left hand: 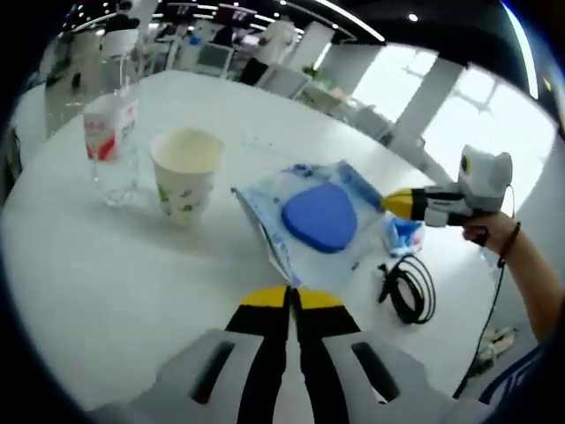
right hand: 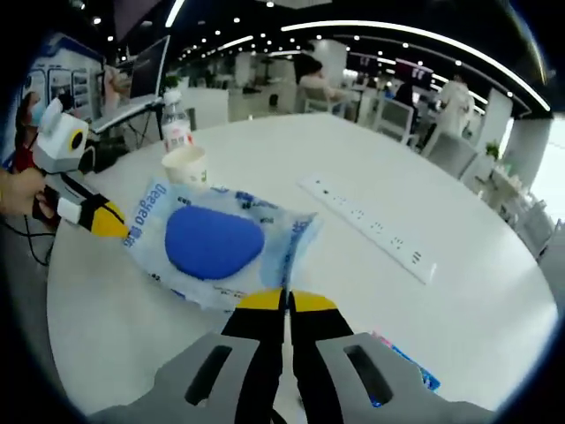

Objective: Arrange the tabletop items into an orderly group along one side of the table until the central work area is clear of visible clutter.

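Observation:
A clear plastic bag [left hand: 322,216] with blue print and a blue oval pad inside is stretched between both grippers over the white round table [left hand: 132,283]. My left gripper [left hand: 289,297] is shut on the bag's near edge. In the left gripper view, the right gripper [left hand: 395,204] comes in from the right and pinches the bag's far corner. In the right gripper view, my right gripper [right hand: 284,301] is shut on the bag [right hand: 212,240], and the left gripper [right hand: 108,220] holds its opposite side.
A paper cup [left hand: 185,172] and a clear water bottle [left hand: 110,132] stand together at the table's side. A coiled black cable [left hand: 406,287] and a small blue packet [left hand: 402,235] lie near the bag. A white power strip [right hand: 371,228] crosses the tabletop. Office desks and people fill the background.

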The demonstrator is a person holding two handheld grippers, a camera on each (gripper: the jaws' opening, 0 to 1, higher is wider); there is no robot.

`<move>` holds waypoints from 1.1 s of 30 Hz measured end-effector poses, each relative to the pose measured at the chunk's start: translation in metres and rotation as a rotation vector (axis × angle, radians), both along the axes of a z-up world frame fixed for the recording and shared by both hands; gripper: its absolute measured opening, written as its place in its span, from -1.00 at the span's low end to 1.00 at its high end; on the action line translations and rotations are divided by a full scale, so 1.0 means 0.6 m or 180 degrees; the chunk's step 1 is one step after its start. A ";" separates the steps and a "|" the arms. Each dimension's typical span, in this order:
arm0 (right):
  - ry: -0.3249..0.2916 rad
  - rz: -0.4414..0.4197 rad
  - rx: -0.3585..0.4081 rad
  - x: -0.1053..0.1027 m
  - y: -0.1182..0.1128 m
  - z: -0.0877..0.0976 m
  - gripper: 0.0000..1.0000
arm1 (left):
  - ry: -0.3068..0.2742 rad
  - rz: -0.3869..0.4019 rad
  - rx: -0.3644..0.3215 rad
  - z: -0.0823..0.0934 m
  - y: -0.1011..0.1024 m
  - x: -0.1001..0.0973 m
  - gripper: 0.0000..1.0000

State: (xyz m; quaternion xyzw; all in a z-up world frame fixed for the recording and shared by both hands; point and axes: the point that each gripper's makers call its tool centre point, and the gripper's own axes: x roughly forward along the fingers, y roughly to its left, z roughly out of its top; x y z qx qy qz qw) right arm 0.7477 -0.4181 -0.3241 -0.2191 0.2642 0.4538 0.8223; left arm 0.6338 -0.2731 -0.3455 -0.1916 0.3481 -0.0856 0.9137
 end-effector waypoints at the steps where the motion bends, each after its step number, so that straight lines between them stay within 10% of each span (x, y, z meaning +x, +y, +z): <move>1: 0.0002 -0.0004 -0.0002 -0.005 -0.003 0.001 -0.97 | -0.0008 -0.0043 0.0029 0.001 0.003 0.005 -1.00; 33: 0.0164 -0.0811 0.0120 -0.028 -0.027 -0.048 -0.97 | -0.0042 -0.0064 0.0273 -0.031 0.038 0.099 -1.00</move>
